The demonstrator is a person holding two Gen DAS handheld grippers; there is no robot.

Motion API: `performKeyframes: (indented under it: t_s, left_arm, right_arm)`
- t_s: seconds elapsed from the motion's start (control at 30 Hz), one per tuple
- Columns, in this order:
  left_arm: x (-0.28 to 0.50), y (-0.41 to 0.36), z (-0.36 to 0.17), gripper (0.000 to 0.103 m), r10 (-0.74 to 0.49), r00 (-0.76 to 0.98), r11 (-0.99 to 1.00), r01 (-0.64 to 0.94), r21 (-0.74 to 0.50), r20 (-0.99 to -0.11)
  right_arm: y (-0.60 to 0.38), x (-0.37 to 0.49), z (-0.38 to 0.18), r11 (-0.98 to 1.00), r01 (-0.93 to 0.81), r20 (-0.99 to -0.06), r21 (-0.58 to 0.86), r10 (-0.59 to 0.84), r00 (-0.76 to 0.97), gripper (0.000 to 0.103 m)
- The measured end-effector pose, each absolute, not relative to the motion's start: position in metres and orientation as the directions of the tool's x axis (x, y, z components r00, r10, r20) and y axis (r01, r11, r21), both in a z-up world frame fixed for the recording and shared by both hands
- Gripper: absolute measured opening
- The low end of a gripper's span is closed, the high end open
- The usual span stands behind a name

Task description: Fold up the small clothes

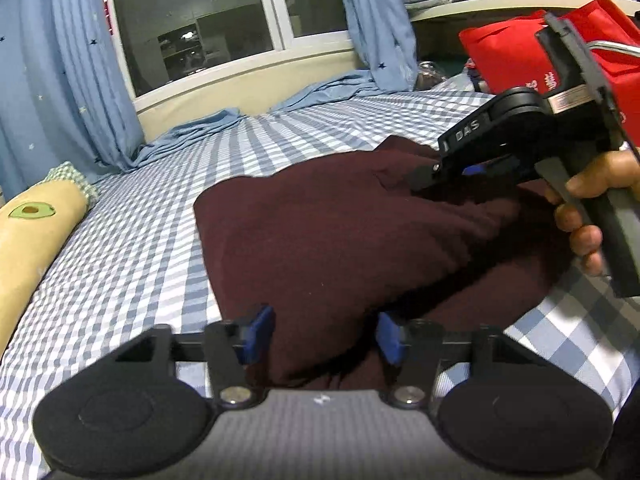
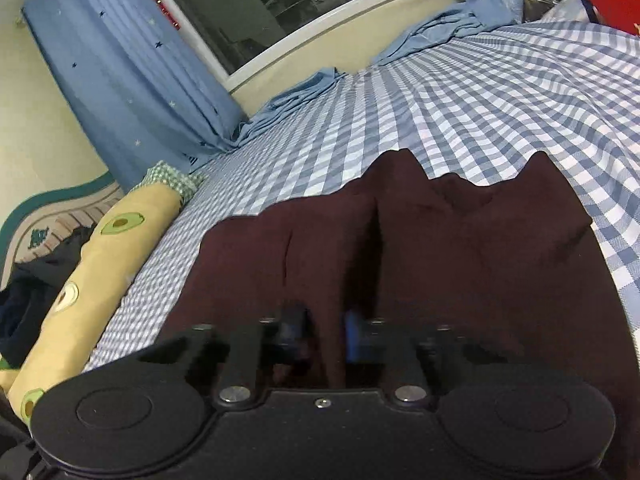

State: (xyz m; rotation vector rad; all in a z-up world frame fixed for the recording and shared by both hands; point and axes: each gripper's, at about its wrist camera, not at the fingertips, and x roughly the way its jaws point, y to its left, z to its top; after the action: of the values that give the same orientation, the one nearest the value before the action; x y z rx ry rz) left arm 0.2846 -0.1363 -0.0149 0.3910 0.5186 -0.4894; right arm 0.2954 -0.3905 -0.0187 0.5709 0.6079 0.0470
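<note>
Bed with blue-and-white checked sheet (image 1: 160, 248), occupying most of both views. Pale blue star-print curtains (image 1: 68, 80) hang beside the dark window (image 1: 192, 12), their hems pooled on the sheet. Dark maroon fabric garment (image 1: 320, 240), lying crumpled on the sheet near the bed's middle, rising in 2 peaks at its far edge in the right wrist view. Red fabric bag (image 1: 508, 56), at the bed's far right. Yellow cylindrical bolster with avocado print (image 1: 36, 236), along the bed's left edge.

Left gripper (image 1: 326, 334): blue pads apart, a fold of the garment between them, not clenched. Right gripper (image 2: 325, 334): pads drawn narrowly together, pinching a ridge of the garment; it is held by the person's right hand (image 1: 588, 216) above the garment's right part.
</note>
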Motion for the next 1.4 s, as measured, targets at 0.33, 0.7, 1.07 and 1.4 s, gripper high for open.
performKeyframes:
  t_s: [0.33,0.7,1.07,1.4]
  left_arm:
    - [0.268,-0.158,0.010,0.024,-0.424,0.777,0.769,0.580,0.268,-0.466]
    - [0.258,-0.215,-0.003,0.024,-0.520,0.676,0.629,0.717,0.301,-0.523]
    - [0.269,-0.180,0.008,0.058,-0.607,0.597,0.657,0.749,0.092,-0.525]
    - [0.304,-0.112,0.031,0.095,-0.512,0.687,0.840,0.525,-0.136,-0.515]
  right_arm:
    - [-0.419,0.256,0.025,0.906,0.092,-0.396,0.412,0.087,0.914,0.006]
    - [-0.477,0.222,0.006,0.901,0.251,-0.446,0.354,-0.073,0.892,0.006]
    - [-0.464,0.221,-0.023,0.923,0.273,-0.463,0.270,-0.125,0.878,0.027]
    - [-0.461,0.219,-0.023,0.924,0.296,-0.462,0.240,-0.160,0.872,0.052]
